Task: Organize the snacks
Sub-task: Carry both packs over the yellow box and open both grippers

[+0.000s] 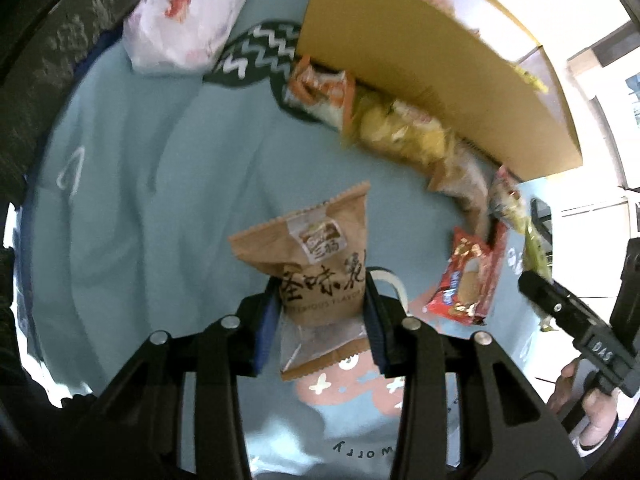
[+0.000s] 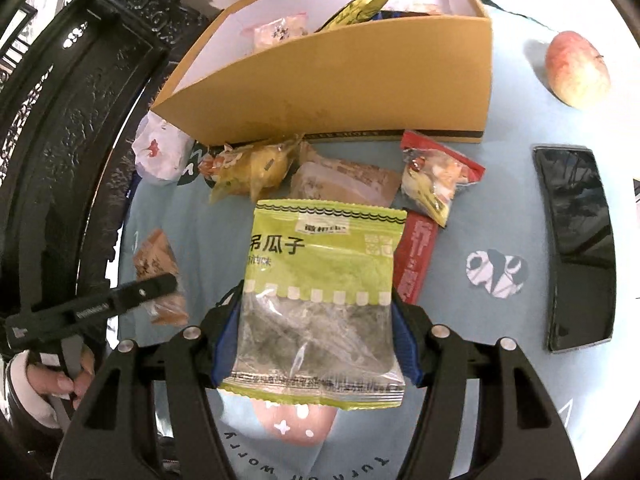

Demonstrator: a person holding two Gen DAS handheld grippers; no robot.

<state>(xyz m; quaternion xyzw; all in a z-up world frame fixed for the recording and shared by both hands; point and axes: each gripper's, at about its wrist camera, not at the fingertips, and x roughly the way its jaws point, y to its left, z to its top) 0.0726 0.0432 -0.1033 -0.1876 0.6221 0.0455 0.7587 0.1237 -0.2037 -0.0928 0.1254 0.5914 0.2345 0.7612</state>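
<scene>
Above the table, left gripper [image 1: 324,300] clamps the brown packet [image 1: 316,264], right gripper [image 2: 316,344] the green packet [image 2: 324,280], both likely box-bound [image 2: 340,80].

Brown packet [image 1: 316,264] with black lettering; lime-green packet [image 2: 320,280] with a clear lower half; mustard-yellow box [image 2: 340,88]; pale blue cloth [image 1: 160,184]; red-and-yellow apple [image 2: 578,70], upper right.

A home, likely a bedroom: a pale blue cartoon-print bedsheet [image 2: 192,240], a dark carved wooden headboard [image 2: 60,140] at left, an apple [image 2: 578,70] far right.
</scene>
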